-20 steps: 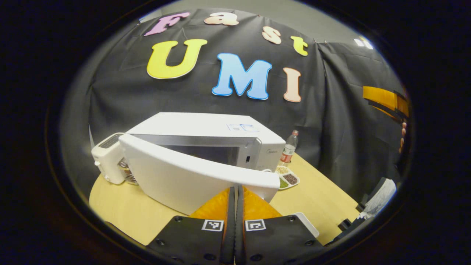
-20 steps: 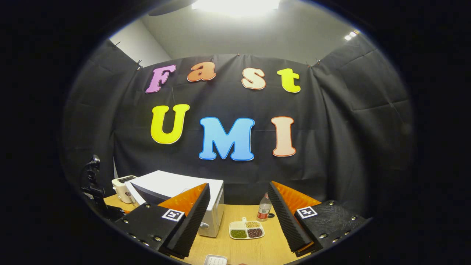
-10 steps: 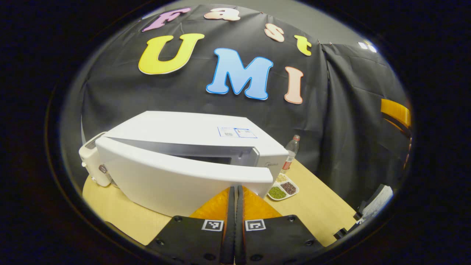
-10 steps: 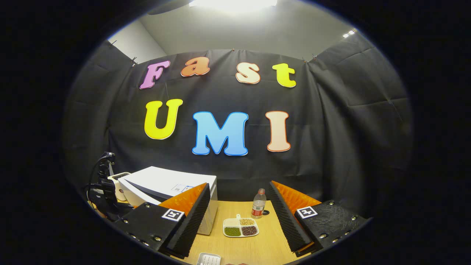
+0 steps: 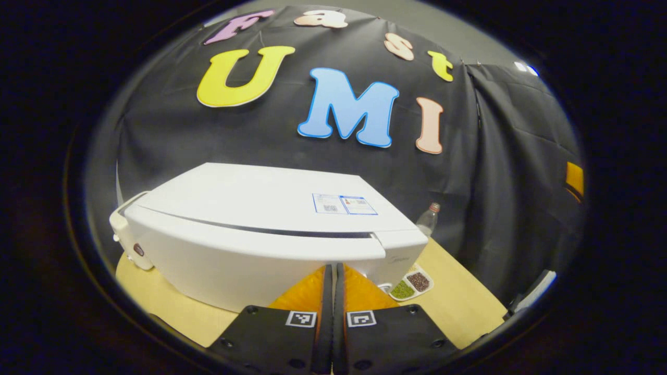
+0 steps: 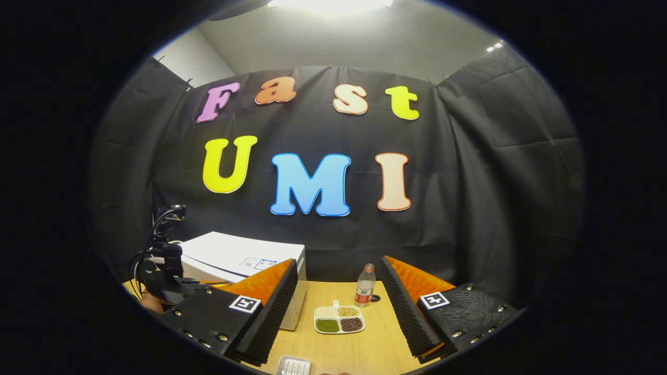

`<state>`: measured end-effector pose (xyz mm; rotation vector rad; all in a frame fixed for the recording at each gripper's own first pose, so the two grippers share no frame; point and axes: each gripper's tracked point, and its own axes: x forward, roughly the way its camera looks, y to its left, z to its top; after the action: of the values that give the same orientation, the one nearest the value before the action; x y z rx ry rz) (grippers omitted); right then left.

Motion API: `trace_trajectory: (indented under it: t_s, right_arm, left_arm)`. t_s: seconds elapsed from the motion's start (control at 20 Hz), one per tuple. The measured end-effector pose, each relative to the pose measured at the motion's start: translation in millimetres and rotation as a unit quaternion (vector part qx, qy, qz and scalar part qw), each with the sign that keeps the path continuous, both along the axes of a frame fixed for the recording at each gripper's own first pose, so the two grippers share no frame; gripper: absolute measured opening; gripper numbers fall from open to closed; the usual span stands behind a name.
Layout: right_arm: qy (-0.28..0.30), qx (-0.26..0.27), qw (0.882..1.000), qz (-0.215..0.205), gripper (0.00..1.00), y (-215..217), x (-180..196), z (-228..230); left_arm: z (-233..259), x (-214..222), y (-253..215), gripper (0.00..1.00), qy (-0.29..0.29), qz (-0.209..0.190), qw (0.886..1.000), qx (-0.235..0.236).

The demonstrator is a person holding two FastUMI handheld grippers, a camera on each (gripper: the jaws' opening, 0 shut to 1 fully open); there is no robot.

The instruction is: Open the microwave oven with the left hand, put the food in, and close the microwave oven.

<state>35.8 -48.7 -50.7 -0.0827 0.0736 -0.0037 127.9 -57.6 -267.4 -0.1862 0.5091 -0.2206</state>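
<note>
The white microwave [image 5: 271, 203] stands on the wooden table [image 5: 458, 307]. Its door [image 5: 245, 260] lies almost flush against the body, with a thin dark slit along the top edge. My left gripper [image 5: 332, 266] is shut with nothing between the fingers, and its tips are against the door's front near the right end. In the right gripper view the microwave [image 6: 234, 252] is at the left, with the left gripper [image 6: 164, 263] in front of it. My right gripper [image 6: 337, 261] hangs open and holds nothing above the table, right of the microwave. A divided dish of beans and grains [image 6: 338, 320] lies between its fingers.
The divided dish [image 5: 410, 285] sits just right of the microwave, with a plastic bottle [image 5: 428, 221] [image 6: 365, 286] behind it. A white toaster [image 5: 125, 234] stands at the microwave's left. A small white tray [image 6: 293, 366] lies at the table's near edge.
The microwave door has swung from well ajar to nearly shut, with my shut left gripper following it in. The right gripper stayed open and shifted only slightly.
</note>
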Motion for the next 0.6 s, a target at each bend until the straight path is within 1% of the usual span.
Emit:
trace_trajectory:
  t_s: [0.05,0.1,0.15,0.2,0.25,0.3,0.4,0.45,0.55,0.6]
  right_arm:
    - [-0.002,-0.003,1.0,-0.001,0.95,-1,0,1]
    - [-0.002,-0.005,1.0,-0.001,0.95,-1,1,1]
    - [-0.001,-0.008,1.0,-0.002,0.95,-1,2,1]
    - [0.0,-0.01,1.0,-0.001,0.95,-2,2,0]
    - [0.0,-0.012,1.0,-0.002,0.95,-2,3,0]
    - [0.001,-0.014,1.0,-0.001,0.95,-2,5,0]
    - [0.004,-0.011,1.0,-0.002,0.95,-3,6,-3]
    - [0.005,-0.008,1.0,-0.003,0.95,-2,6,-3]
    - [0.005,-0.005,1.0,-0.002,0.95,0,4,-3]
    - [0.004,-0.004,1.0,-0.001,0.95,1,5,-3]
  left_arm:
    - [-2,0,-2,0.07,0.001,-0.003,1.0,0.004]
    - [-7,1,-3,0.08,0.001,-0.008,1.0,0.016]
    - [-3,3,-3,0.08,-0.012,-0.008,1.0,0.027]
    - [-1,13,1,0.07,-0.019,-0.004,0.999,0.036]
    - [-6,13,-14,0.07,-0.004,-0.023,1.0,-0.002]
    - [-3,13,-16,0.07,-0.006,-0.019,1.0,-0.006]
    - [-1,11,-14,0.09,-0.014,-0.032,0.999,0.021]
    - [-1,10,-14,0.07,-0.018,-0.035,0.999,0.028]
    - [-2,10,-14,0.07,-0.015,-0.033,0.999,0.021]
    - [0,10,-14,0.1,-0.014,-0.031,0.999,0.018]
